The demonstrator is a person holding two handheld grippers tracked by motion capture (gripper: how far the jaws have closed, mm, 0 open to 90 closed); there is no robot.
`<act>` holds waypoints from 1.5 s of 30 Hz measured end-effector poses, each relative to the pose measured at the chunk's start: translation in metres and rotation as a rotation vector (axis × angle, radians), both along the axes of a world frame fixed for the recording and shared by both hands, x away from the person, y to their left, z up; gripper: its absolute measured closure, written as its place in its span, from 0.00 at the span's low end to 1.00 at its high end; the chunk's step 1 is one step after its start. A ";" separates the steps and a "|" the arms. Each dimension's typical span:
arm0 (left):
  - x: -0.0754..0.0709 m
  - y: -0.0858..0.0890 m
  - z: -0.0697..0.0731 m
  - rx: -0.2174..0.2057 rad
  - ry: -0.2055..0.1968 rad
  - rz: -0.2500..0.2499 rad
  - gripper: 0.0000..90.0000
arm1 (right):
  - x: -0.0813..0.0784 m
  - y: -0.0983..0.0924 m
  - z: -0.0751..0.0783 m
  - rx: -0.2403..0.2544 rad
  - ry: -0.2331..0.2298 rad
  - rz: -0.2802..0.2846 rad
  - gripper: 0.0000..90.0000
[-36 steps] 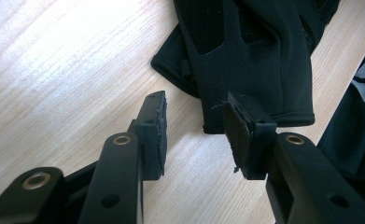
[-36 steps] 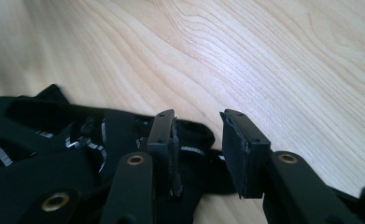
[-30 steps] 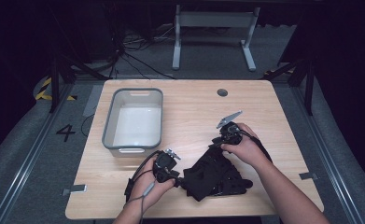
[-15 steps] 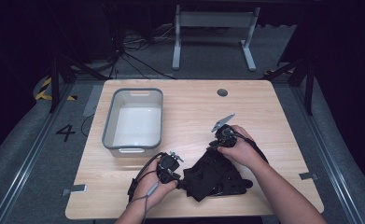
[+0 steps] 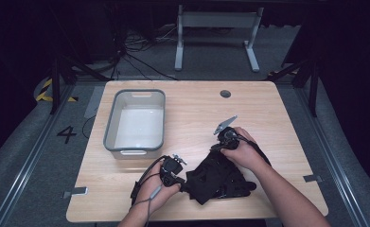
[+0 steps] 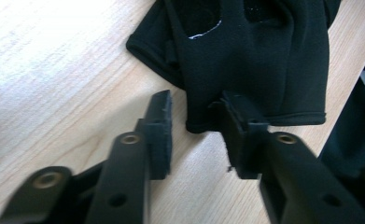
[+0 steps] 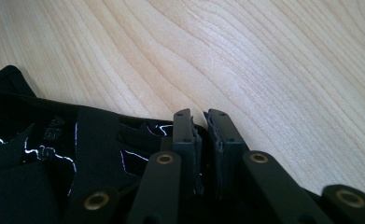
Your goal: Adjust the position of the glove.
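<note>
The table (image 5: 277, 123) is bright under light from above, but the room around it is very dark. The white bin (image 5: 135, 124) shines a little. Up close, the black jaws look blurry and soft. The black cloth (image 6: 255, 51) hides its folds, with small shiny glints.

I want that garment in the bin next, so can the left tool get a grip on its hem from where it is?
Probably yes: the black garment's hem already lies between the left tool pads, which have just been closing.

High view: overhead, facing forward-down over whole table (image 5: 277, 118). Gripper views: close, low along own jaws; all share black garment (image 5: 215, 177) (image 6: 255, 51) (image 7: 40, 154) ahead of jaws.
</note>
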State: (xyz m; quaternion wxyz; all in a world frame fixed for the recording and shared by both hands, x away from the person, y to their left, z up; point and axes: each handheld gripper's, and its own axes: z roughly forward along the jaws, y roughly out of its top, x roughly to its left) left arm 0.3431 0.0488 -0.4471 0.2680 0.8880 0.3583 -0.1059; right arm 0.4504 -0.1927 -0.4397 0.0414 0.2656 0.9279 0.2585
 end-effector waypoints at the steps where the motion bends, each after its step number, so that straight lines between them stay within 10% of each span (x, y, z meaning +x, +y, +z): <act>1: 0.000 -0.001 0.000 -0.003 0.002 -0.003 0.81 | 0.000 0.000 0.000 0.000 -0.003 0.002 0.92; 10: -0.003 -0.002 0.005 0.012 -0.042 -0.020 0.95 | -0.001 -0.004 0.004 0.001 -0.001 -0.002 0.92; 18: -0.005 0.005 0.030 -0.046 -0.061 -0.052 0.95 | -0.020 -0.044 0.056 0.218 0.036 -0.066 0.92; 25: -0.005 0.010 0.053 -0.075 -0.123 -0.045 0.95 | -0.036 -0.057 0.081 0.255 -0.012 -0.083 0.92; 45: 0.016 0.008 0.077 -0.042 -0.368 0.064 0.95 | -0.057 -0.088 0.089 0.413 -0.180 -0.137 0.92</act>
